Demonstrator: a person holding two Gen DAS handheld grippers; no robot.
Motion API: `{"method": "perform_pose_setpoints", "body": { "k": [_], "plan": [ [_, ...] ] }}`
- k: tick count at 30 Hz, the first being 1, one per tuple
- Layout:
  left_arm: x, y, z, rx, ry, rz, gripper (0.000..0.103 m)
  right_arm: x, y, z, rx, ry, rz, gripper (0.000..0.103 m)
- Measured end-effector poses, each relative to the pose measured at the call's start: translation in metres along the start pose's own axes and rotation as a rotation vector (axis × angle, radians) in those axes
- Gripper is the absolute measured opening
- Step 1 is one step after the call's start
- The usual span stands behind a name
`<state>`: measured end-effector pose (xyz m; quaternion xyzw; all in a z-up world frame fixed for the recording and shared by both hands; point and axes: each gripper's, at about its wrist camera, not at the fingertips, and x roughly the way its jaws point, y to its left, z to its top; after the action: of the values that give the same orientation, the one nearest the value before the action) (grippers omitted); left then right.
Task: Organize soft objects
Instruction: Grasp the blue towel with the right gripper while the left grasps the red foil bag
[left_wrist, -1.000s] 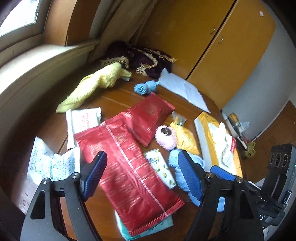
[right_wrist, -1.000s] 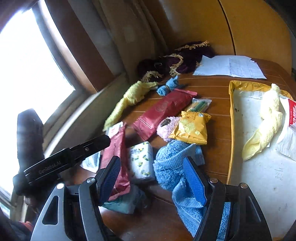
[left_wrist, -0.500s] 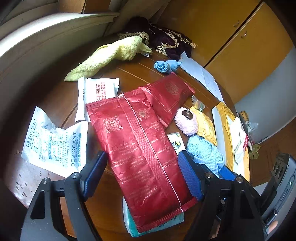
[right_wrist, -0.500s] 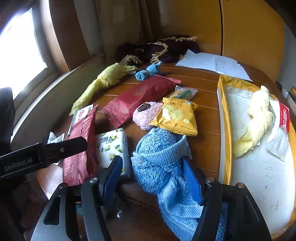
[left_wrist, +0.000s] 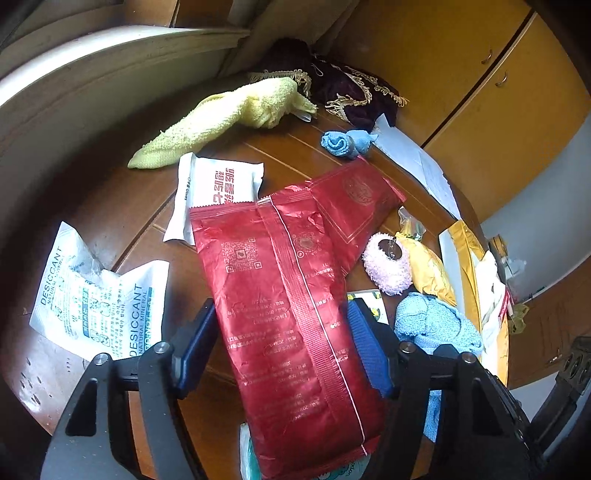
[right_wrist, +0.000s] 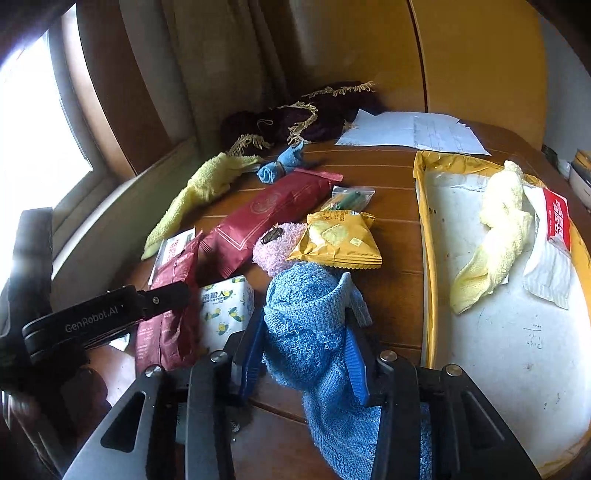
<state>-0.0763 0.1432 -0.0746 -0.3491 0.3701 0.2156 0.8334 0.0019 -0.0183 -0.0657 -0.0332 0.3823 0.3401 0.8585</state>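
Observation:
A crumpled blue towel (right_wrist: 306, 314) lies at the near edge of the round wooden table (right_wrist: 388, 177). My right gripper (right_wrist: 304, 354) is shut on it, both blue pads pressing into the cloth. The same towel (left_wrist: 432, 325) shows at the right of the left wrist view. My left gripper (left_wrist: 280, 343) is open and straddles a long red foil packet (left_wrist: 288, 295) that fills the gap between its fingers. One left finger (right_wrist: 162, 299) appears in the right wrist view over that packet. A yellow towel (left_wrist: 229, 114), a small blue cloth roll (left_wrist: 343, 142) and a pink fluffy item (left_wrist: 388, 264) lie farther back.
A white tray with a yellow rim (right_wrist: 509, 350) at the right holds another yellow towel (right_wrist: 495, 236) and a wrapper. A second red packet (right_wrist: 273, 210), yellow snack bag (right_wrist: 340, 240), tissue pack (right_wrist: 225, 310), desiccant bags (left_wrist: 99, 302), papers (right_wrist: 410, 129) and dark fringed cloth (left_wrist: 347, 88) crowd the table.
My right gripper moved forward onto the blue towel and its fingers closed in on it. My left gripper dropped lower over the red packet, its opening unchanged.

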Motion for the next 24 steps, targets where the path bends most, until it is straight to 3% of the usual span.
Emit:
{"method": "perform_pose_setpoints", "body": {
  "k": [7,17,24],
  "plan": [
    [-0.007,0.014,0.003,-0.096,-0.042,-0.088,0.055,-0.025,-0.009,0.002,0.073,-0.101,0.108,0.041],
    [-0.041,0.02,0.007,-0.116,-0.182,-0.199,0.054,-0.049,-0.021,0.006,0.152,-0.207,0.25,0.041],
    [-0.048,0.015,0.008,-0.091,-0.197,-0.267,0.054,-0.074,-0.025,0.005,0.161,-0.322,0.325,0.04]
  ]
}}
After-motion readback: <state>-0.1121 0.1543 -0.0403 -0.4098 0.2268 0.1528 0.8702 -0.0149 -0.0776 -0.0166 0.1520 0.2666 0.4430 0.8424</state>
